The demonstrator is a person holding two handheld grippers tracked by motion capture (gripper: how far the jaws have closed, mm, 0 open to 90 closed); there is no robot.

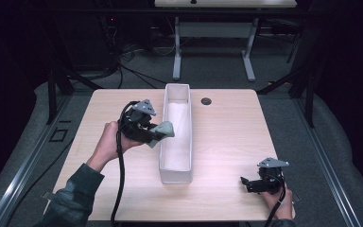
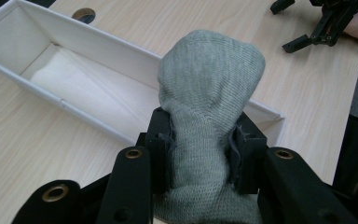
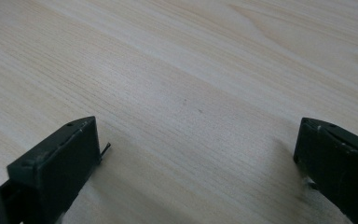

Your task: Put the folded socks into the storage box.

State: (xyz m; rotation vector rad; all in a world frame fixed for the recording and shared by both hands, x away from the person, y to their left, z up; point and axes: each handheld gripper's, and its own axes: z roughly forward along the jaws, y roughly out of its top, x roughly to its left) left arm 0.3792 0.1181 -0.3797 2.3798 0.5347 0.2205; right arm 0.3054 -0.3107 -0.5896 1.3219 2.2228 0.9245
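Two grippers are working this tabletop [image 1: 227,118], and the left gripper [image 1: 157,134] is carrying the load: its jaws are clamping tight on a grey-green sock [image 2: 205,116], pinching the knit at its middle while the rounded end is bulging out beyond the pads. That sock is hanging just at the left wall of the long white fabric bin [image 1: 176,176], which is lying lengthwise down the middle of the tabletop, from the far edge towards the near edge. White lining is showing inside the bin. Over by the near right corner, the right gripper [image 1: 246,183] is resting low over bare wood, jaws standing wide apart with nothing between them.
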